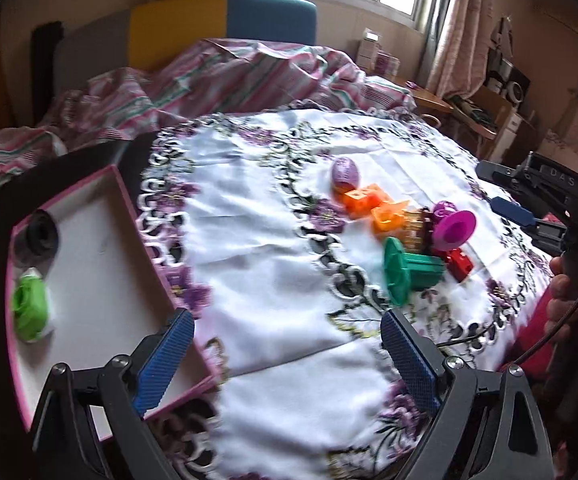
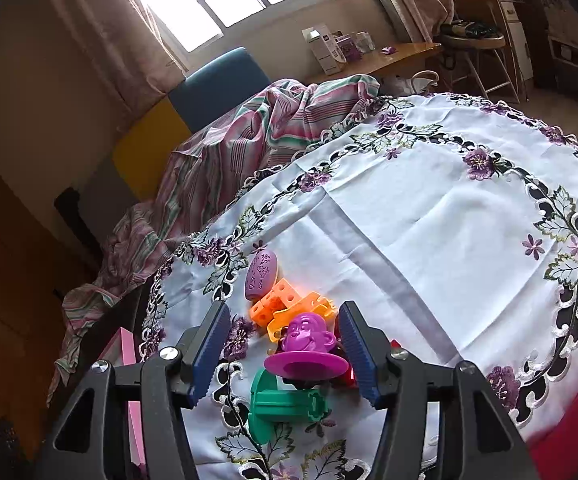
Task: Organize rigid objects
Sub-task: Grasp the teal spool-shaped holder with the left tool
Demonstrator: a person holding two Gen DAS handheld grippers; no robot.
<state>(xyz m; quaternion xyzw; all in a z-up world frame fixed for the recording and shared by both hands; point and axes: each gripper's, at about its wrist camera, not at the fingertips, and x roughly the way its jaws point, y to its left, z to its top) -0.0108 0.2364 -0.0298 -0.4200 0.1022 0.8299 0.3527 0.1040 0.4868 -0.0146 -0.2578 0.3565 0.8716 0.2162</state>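
From your left wrist, the left tongs (image 1: 287, 344) gape wide and empty; the pink tray (image 1: 125, 196) sits beside their left finger, the toy pile (image 1: 409, 228) ahead-right. From your right wrist, the right tongs (image 2: 285, 350) stand wide around the purple figure (image 2: 307, 346) without touching it.

Two black angular frames with triangular cut-outs and silver round-headed screws are seen on the left gripper (image 1: 287, 346) and the right gripper (image 2: 285, 346). Ribbed blue rubber pads (image 1: 165, 360) are fitted to every finger. A bare-skinned hand (image 1: 561, 300) is glimpsed, crossed by a thin black cable (image 1: 549, 332).
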